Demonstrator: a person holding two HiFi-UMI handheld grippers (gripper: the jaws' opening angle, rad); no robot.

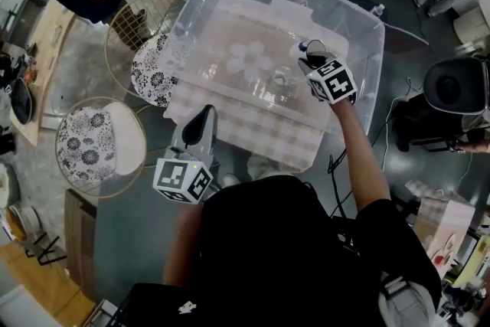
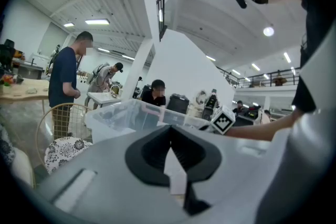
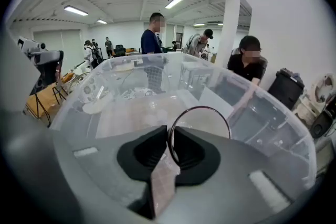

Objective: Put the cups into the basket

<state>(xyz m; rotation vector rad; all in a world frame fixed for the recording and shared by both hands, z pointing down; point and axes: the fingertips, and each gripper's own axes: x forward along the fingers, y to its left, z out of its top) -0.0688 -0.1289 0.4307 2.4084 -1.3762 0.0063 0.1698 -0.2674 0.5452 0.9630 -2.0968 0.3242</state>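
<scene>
Left gripper view showed your nearest tool first. The left gripper (image 2: 170, 147), jaws pressed together with nothing between them, hung roughly level just short of the near wall of the large clear plastic tub (image 2: 131, 113). It had no job at that moment, so I judge it was parked outside the tub to stay out of the other arm's way.

Over the tub's right half, your right gripper (image 3: 169, 136) pointed down into the opening. Its jaws were nearly together, pinching the thin dark rim of a clear glass cup (image 3: 200, 107). One jaw appeared to sit inside the mouth and one outside. That seemed a sensible hold for thin glass, leaving the body free to be set down.

The cup was within the tub's outline, but I could not tell whether its base touched the floor, so release looked not yet due.

Under the tub lay a pale checked cloth (image 1: 253, 138). Left of the tub stood two wire chairs with floral cushions (image 1: 96, 143), and people stood beyond its far wall.
</scene>
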